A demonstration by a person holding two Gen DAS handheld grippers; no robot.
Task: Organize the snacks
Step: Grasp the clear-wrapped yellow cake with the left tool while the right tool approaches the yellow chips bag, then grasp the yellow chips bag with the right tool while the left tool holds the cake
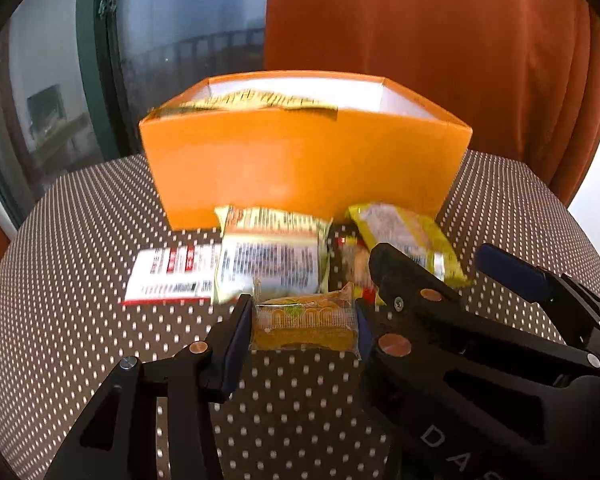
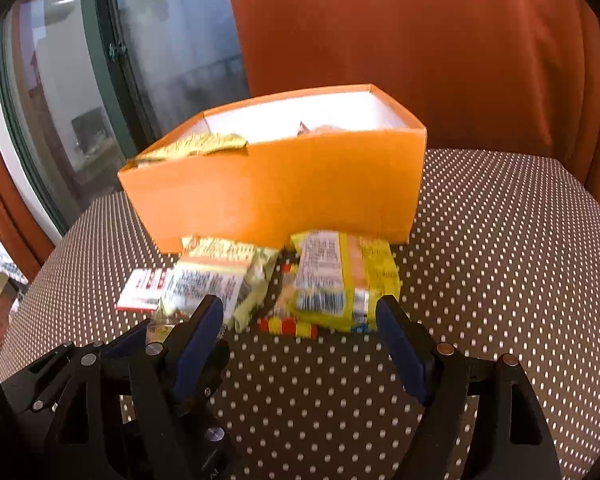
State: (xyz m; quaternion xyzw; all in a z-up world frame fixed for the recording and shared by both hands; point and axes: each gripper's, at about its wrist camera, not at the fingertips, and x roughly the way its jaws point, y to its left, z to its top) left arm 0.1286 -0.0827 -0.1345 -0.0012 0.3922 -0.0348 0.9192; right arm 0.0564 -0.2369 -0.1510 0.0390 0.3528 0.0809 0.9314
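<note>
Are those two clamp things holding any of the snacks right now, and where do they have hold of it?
The left gripper pinches a small orange snack packet by its two short ends. The right gripper stands open, holding nothing.

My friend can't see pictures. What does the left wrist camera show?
The left gripper squeezes a small orange snack packet above a dotted tablecloth. Behind it lie more snack packets and an open orange box with a packet inside; the open right gripper reaches in beside.
</note>
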